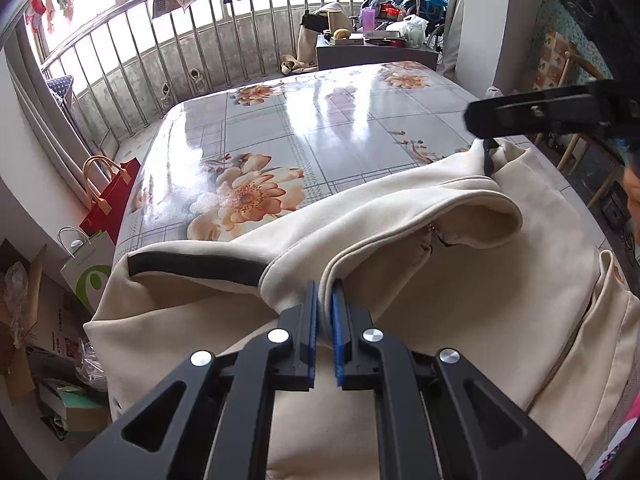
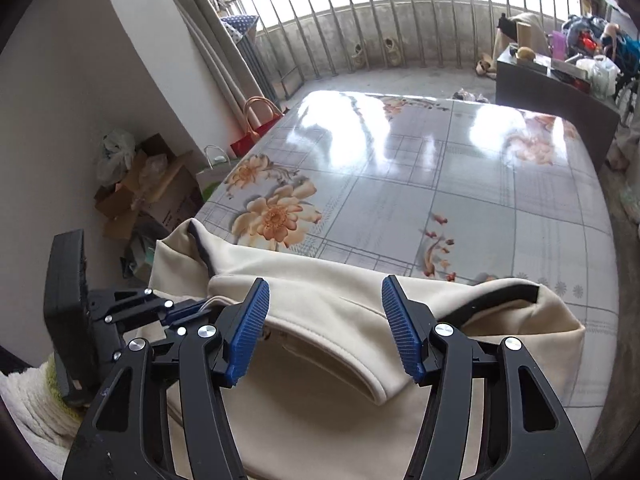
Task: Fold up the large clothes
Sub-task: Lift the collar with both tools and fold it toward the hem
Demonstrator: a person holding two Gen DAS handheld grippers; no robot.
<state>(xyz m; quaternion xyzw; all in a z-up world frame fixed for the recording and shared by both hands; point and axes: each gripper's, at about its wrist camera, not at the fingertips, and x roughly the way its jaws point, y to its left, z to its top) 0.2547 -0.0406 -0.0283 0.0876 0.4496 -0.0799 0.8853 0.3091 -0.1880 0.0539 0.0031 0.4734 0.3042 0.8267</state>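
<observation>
A large cream jacket [image 1: 460, 280] with dark trim lies rumpled at the near edge of the floral table [image 1: 320, 120]. My left gripper [image 1: 326, 292] is shut on a fold of the jacket's edge near the collar. It also shows at the left of the right wrist view [image 2: 188, 310]. My right gripper [image 2: 325, 294] is open and empty, hovering just above the jacket [image 2: 320, 300] over its curled collar. The right gripper's body shows at the upper right of the left wrist view [image 1: 540, 114].
The table [image 2: 440, 168] has a glossy floral cover beyond the jacket. Red and white bags [image 1: 108, 196] and cardboard boxes [image 2: 160, 184] stand on the floor at the left. A metal railing [image 1: 200, 40] and a cluttered cabinet [image 1: 372, 48] stand behind.
</observation>
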